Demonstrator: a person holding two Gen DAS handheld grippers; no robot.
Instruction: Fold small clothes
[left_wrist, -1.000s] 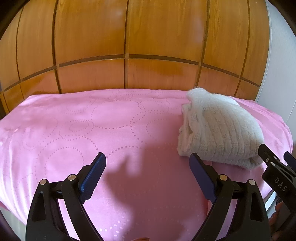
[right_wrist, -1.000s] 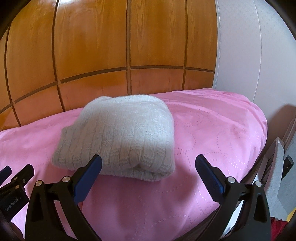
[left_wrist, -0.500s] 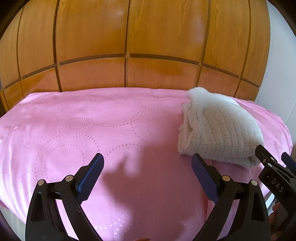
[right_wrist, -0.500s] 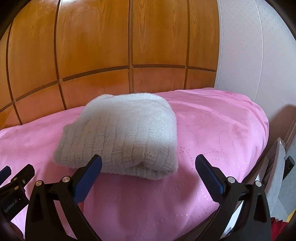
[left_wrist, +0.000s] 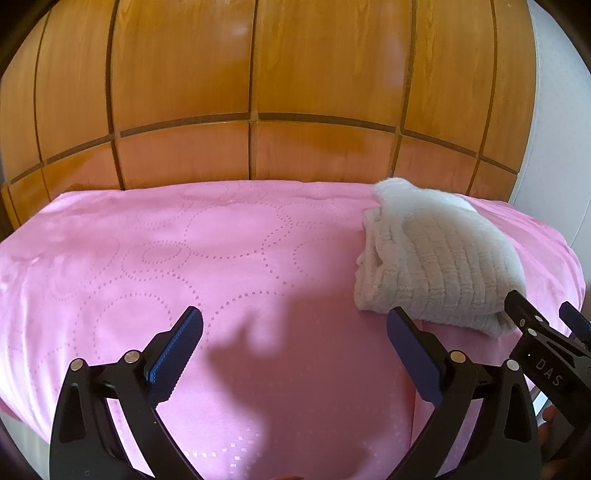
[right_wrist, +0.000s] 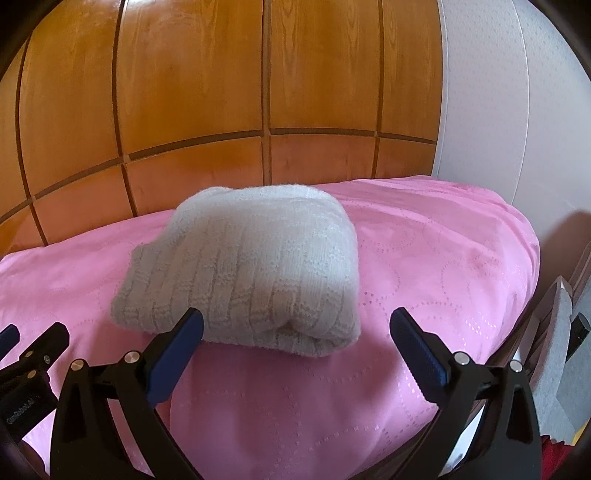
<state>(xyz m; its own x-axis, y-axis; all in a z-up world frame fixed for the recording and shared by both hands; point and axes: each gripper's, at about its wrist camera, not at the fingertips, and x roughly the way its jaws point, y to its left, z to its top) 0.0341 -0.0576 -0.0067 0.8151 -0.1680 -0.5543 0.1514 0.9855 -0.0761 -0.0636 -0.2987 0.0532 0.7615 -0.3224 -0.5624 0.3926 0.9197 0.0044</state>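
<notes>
Left wrist view: the left gripper (left_wrist: 294, 332) hangs over the pink bedspread (left_wrist: 184, 258) with its jaws spread wide and nothing between them. Its blue-padded fingers (left_wrist: 177, 350) frame only bare pink cloth and a dark shadow of the tool. The folded white knit garment (left_wrist: 439, 266) lies on the bedspread ahead and to the right of this gripper, just beyond the right finger's tip and apart from it. The garment's stacked folded edges face left, toward the middle of the bed. Further right, at the frame's edge, the black tips of the right gripper (left_wrist: 543, 332) reach in close to the garment's near corner; whether they touch it cannot be told. Behind the bed stands a wooden panelled headboard (left_wrist: 258, 92), with a white wall (left_wrist: 554, 110) to the right.

Right wrist view: the right gripper (right_wrist: 295, 332) is likewise spread wide and empty. The knit garment (right_wrist: 251, 273) sits directly ahead, a compact rounded bundle with its thick fold facing the gripper. The left finger's tip (right_wrist: 184, 332) overlaps the garment's near edge in the picture; contact cannot be confirmed. The right finger stands over bare pink bedspread (right_wrist: 443, 258), apart from the garment. The left gripper's black tips (right_wrist: 33, 343) show at the far left.
</notes>
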